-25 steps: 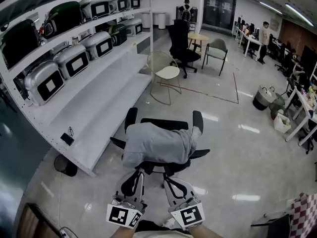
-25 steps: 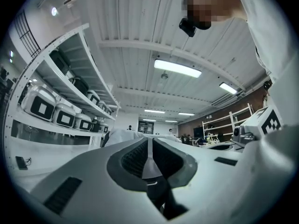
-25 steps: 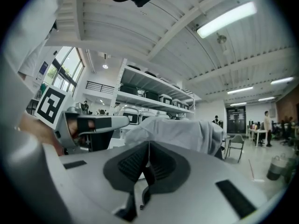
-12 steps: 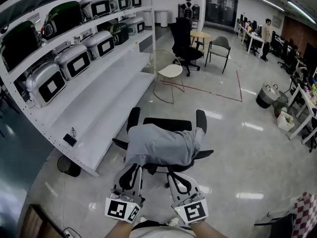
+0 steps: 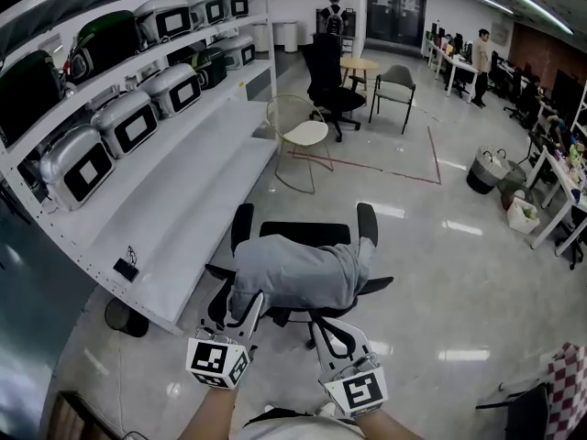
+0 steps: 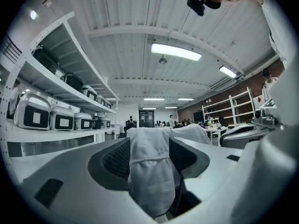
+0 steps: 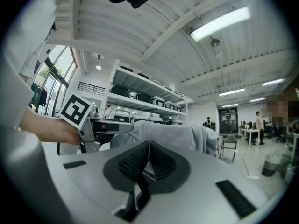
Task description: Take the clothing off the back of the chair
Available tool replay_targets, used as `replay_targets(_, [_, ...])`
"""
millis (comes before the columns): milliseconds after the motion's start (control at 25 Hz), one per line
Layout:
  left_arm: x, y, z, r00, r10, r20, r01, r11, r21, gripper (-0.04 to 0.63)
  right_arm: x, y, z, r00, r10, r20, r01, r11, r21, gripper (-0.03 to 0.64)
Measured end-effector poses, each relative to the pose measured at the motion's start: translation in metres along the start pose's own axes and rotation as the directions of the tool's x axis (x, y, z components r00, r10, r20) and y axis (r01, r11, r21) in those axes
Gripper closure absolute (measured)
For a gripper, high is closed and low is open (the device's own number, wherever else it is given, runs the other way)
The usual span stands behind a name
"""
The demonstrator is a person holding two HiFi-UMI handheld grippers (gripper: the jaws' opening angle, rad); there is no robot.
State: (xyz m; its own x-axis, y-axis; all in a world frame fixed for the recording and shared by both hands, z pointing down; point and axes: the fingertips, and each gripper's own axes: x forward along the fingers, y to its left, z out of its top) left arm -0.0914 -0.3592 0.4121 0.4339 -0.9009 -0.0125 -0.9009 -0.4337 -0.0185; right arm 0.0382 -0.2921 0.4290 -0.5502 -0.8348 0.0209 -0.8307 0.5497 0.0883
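Note:
A grey garment [image 5: 293, 276] lies draped over the back of a black office chair [image 5: 306, 232], seen from behind in the head view. My left gripper [image 5: 248, 304] is at the garment's lower left edge. In the left gripper view the jaws of my left gripper [image 6: 149, 155] have just been opening, and a fold of the grey garment [image 6: 152, 171] hangs loosely between the pads. My right gripper [image 5: 323, 324] sits just below the garment's lower right part. In the right gripper view my right gripper [image 7: 148, 164] is shut with its pads together, and the garment [image 7: 173, 134] lies just beyond its tips.
White shelving [image 5: 174, 200] with several silver cases [image 5: 73, 163] runs along the left. Beyond the chair stand a wire chair [image 5: 298, 136], a black office chair [image 5: 326, 81] and a round table [image 5: 359, 64]. Baskets [image 5: 486, 170] and desks line the right side.
My left gripper has moved forward to the garment's left edge and its jaws now stand apart around the cloth. The right gripper has stayed about where it was.

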Motion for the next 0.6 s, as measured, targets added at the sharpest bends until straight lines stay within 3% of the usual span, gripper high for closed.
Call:
replay_targets(480, [0.026, -0.003, -0.028, 0.996, -0.074, -0.058, 0.067, 0.992, -0.106, 0.345, -0.019, -0.011, -0.01, 0.996, -0.059, -0.059, 0.058, 0.998, -0.022, 0.599])
replay_targets(600, [0.03, -0.003, -0.03, 0.995, -0.086, -0.055, 0.079, 0.99, -0.116, 0.392, -0.022, -0.012, -0.012, 0.996, -0.067, -0.064, 0.066, 0.998, -0.015, 0.598])
